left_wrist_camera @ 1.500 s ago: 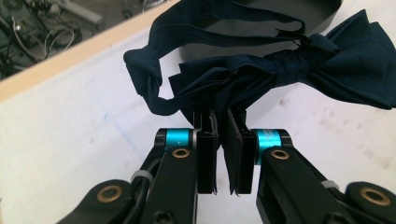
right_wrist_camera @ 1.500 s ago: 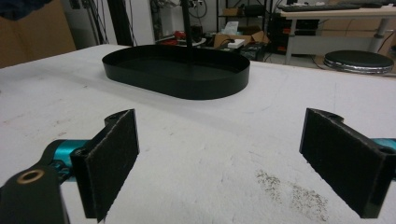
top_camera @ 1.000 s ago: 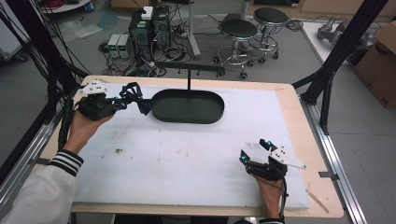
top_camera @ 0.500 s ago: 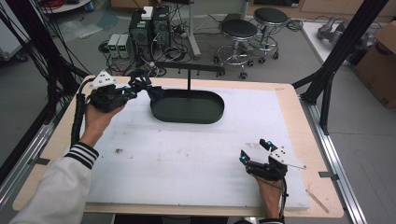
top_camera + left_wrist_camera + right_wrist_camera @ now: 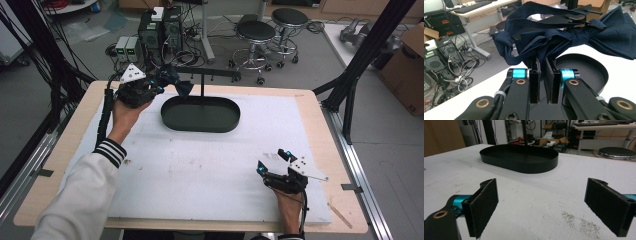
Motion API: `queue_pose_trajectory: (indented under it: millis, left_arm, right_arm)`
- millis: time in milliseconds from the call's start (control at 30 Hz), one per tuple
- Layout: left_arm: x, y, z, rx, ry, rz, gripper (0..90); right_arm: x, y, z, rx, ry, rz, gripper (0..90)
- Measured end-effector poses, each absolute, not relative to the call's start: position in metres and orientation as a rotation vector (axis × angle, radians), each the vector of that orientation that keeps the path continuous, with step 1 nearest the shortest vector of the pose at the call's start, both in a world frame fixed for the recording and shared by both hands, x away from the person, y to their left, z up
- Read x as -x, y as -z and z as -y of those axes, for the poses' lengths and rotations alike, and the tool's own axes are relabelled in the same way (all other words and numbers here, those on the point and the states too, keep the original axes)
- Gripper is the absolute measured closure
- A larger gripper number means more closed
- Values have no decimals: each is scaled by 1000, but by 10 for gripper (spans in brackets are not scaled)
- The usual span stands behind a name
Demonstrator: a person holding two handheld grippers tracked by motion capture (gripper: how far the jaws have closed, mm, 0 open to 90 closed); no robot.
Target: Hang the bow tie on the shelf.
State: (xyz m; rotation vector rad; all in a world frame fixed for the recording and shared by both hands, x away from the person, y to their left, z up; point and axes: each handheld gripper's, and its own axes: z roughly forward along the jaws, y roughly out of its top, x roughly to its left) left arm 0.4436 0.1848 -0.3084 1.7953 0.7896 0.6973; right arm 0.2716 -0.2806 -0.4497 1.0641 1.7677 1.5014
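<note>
a wide counter [image 5: 210, 175] with a white mat on top and a pale wooden rim showing on all sides; most of the mat is bare, with a broad open stretch across the middle and near edge. toward the far edge sits a black oval tray [image 5: 201, 114] with a low upright wall, a thin black post rising from its far side to a crossbar. beyond the far edge, on the floor, are computer boxes, cables and two round stools.

the left tongs [image 5: 172, 86] are raised just beside the tray's far left rim, near the counter's far edge. in the left gripper view they are pressed together, pinching a fold of dark navy cloth [image 5: 564, 37]; the cloth bunches above the jaws and hangs over the tray's rim.

the right tongs [image 5: 265, 162] rest low near the front right corner, well apart from the tray, with jaws spread wide and bare mat between them.
</note>
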Motion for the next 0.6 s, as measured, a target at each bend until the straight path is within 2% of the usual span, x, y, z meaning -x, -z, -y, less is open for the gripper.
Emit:
queue_pose_trajectory:
  millis: [600]
  left_arm:
    - [-466, 326, -171, -1848, -708, -827, 833]
  right_arm:
    - [-272, 450, 281, -1066, -1505, -1768, 107]
